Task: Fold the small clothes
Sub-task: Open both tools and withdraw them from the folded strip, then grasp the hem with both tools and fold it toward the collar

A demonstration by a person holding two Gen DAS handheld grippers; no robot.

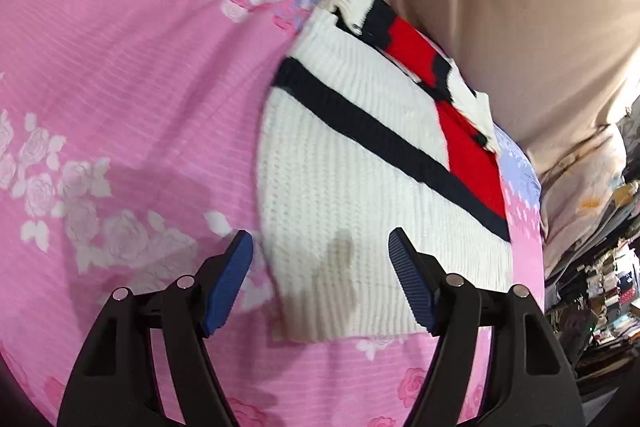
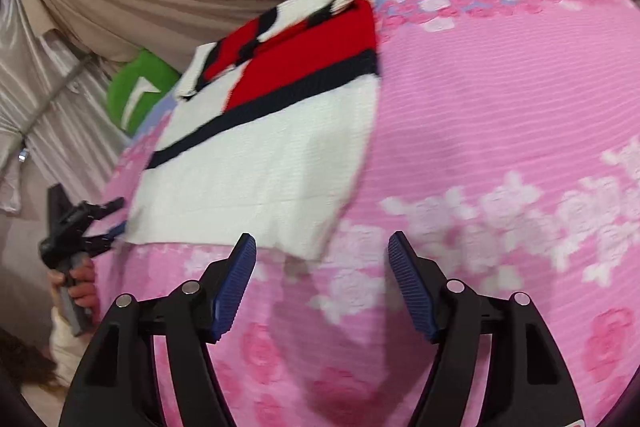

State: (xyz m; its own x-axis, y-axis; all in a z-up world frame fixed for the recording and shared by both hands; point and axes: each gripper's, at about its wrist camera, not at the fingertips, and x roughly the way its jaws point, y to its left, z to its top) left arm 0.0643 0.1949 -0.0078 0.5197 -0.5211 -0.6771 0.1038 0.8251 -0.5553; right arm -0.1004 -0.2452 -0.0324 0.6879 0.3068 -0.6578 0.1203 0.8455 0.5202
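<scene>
Both views bright, even, soft light. Fisheye bends straight lines and vignettes the corners dark. Motion blur across the pink rose-print bed sheet [image 2: 500, 107] in the right wrist view; the white knit sweater with red and navy blocks [image 1: 360, 195] reads sharper in the left. Soft gripper shadows on the sheet. Glare patch at far right, left wrist view.

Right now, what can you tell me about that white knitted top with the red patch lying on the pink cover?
The sweater is a small chunky rib knit, mostly white, crossed by a dark navy band, with a red block and navy-and-white pieces near its far end. It lies flat, partly folded, on the pink floral bedspread. A faint brownish stain marks the white part near the hem. The left tongs hang open over that hem; the right tongs are open near a corner. Neither grips it.
</scene>
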